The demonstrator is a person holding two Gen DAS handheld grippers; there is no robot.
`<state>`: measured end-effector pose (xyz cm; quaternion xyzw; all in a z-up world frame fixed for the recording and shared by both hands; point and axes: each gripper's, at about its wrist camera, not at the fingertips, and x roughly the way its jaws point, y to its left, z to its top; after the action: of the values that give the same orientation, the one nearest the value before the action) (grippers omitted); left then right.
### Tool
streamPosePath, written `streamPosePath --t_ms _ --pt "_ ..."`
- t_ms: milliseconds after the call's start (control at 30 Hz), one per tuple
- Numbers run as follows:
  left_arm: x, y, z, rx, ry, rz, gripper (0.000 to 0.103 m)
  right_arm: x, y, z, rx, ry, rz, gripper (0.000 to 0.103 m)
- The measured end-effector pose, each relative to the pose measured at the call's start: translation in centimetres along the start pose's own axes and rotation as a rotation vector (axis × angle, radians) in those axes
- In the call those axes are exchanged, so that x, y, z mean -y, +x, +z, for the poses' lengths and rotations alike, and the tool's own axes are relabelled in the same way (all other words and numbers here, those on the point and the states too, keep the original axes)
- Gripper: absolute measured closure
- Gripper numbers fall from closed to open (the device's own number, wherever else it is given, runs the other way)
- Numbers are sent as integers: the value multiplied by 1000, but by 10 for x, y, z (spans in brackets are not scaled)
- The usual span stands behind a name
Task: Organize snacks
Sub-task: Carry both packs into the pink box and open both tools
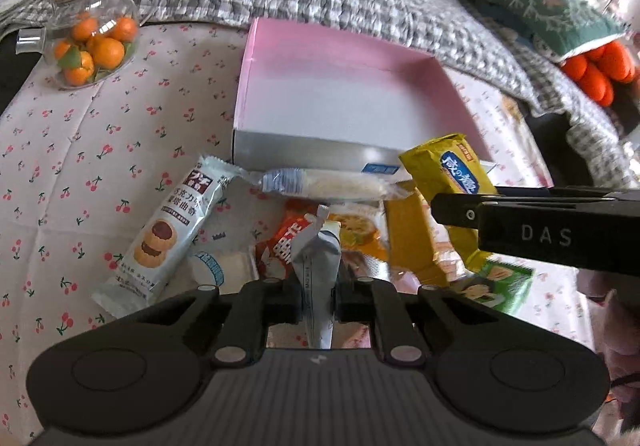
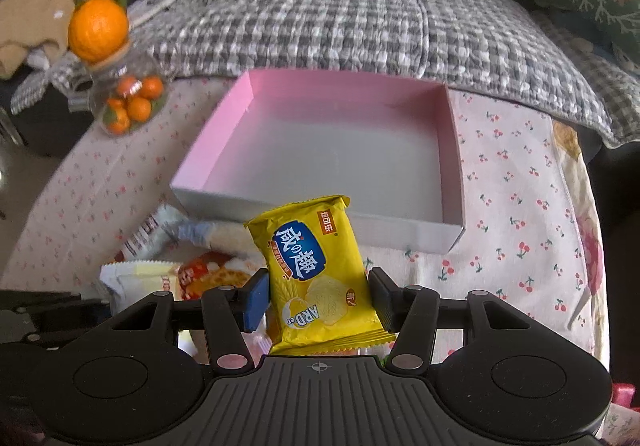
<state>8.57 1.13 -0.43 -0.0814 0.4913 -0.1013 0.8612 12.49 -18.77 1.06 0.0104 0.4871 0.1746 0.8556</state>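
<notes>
My left gripper is shut on a thin grey-white snack packet, which stands on edge between the pads above the snack pile. The pile holds a long white cookie pack, a clear-wrapped bar, an orange packet and a green pack. My right gripper is shut on a yellow cracker packet and holds it up in front of the pink box, whose inside is bare. From the left wrist view that yellow packet and the right gripper hang at the right.
A glass jar of small oranges with a big orange on its lid stands at the table's far left. The cherry-print tablecloth covers the table. Behind lies a grey checked blanket on a dark sofa, with a green cushion.
</notes>
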Motion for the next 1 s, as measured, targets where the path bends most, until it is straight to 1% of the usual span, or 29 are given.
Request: streamPosePath --t_ms 267,467,567,667,767,933,967,1000 --pt "-8 -33 16 87 -34 -95 91 16 -14 12 67 99 35 50" --pt "-12 -35 43 172 -59 -109 91 38 -14 26 118 243 86 50" --pt "-12 -30 57 204 -79 -117 91 46 -9 33 143 302 115 50" --pt "-12 -20 69 222 -89 -128 91 54 0 38 171 347 107 50" --pt "-10 0 81 235 -83 -129 91 63 12 40 199 390 100 50" --pt "-9 34 87 244 -55 -102 91 71 39 42 180 420 54 50" --pt "-10 39 88 208 -61 -80 91 71 44 42 173 425 49 50" --pt "-11 43 87 207 -59 -75 91 71 47 42 170 430 47 50"
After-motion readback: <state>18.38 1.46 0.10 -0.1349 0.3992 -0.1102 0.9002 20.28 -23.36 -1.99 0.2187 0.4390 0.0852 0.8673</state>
